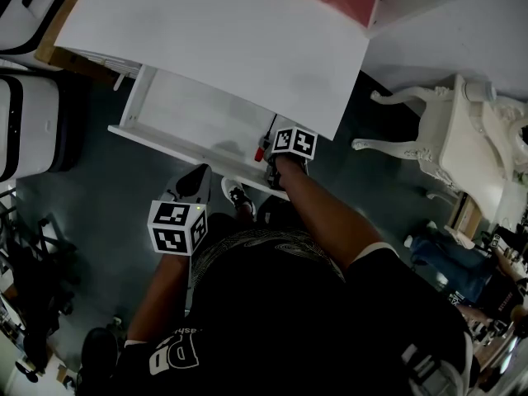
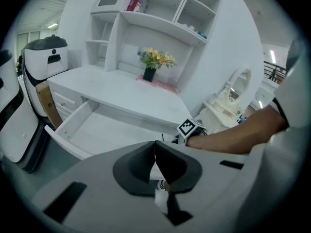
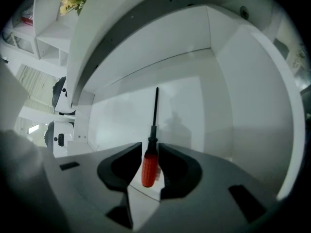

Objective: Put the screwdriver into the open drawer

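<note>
Down at the far left, a white-and-black machine (image 1: 29, 126) stood on the dark floor beside the white desk (image 1: 223, 31). In the left gripper view, a bunch of flowers in a dark vase (image 2: 154, 62) sat at the back of the desk top, under a white shelf unit (image 2: 155, 8).

The open drawer (image 1: 165, 141) stuck out from under the desk top toward the person, its white floor bare across the left and middle. The left gripper (image 1: 196, 176) hung just in front of the drawer's front rim, outside the drawer. Its own view showed the left gripper (image 2: 155, 144) with its dark jaws closed tip to tip and nothing between them.

Further right, the screwdriver (image 1: 261, 148) lay in the drawer's right end, close to the right side wall. In the right gripper view the screwdriver (image 3: 150, 166) rested on the drawer floor with its red handle nearest the camera and its dark shaft pointing toward the drawer's back wall. The right gripper (image 3: 150, 145) pointed down into the drawer with its jaws spread apart, the handle lying loose between them with a sliver of white floor showing at its side. In the head view the right gripper (image 1: 271, 157) sat over the drawer's front rim.

At the far right, well apart from the desk, stood an ornate white piece of furniture (image 1: 462, 130) with curved legs.
</note>
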Available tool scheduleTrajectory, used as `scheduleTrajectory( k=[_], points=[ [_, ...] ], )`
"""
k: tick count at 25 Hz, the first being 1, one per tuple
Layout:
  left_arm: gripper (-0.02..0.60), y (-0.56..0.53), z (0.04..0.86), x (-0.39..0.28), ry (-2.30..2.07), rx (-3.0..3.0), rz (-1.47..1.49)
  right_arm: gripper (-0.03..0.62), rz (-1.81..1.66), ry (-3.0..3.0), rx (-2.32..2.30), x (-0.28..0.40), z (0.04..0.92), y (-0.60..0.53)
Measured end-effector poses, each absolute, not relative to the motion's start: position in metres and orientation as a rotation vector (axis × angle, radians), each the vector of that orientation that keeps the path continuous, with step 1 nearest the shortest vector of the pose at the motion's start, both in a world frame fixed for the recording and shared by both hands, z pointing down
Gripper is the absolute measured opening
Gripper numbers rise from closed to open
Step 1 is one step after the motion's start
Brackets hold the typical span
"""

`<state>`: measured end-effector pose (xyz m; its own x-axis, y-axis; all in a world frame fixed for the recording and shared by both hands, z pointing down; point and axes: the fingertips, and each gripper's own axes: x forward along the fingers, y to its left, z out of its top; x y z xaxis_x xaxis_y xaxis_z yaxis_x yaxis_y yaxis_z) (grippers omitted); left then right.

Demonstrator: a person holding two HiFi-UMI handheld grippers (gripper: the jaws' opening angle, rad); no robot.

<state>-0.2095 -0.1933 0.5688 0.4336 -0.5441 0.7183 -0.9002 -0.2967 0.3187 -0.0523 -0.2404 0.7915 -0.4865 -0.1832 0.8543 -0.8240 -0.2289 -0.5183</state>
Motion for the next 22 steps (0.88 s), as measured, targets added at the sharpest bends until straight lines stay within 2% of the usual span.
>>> scheduleTrajectory(
  k=[22],
  points=[
    [0.015,-0.185,0.537,-0.204,-1.211,2.084,0.582,0.124,1.689,-1.76,1.199,-0.051,0.716,-0.238]
  ],
)
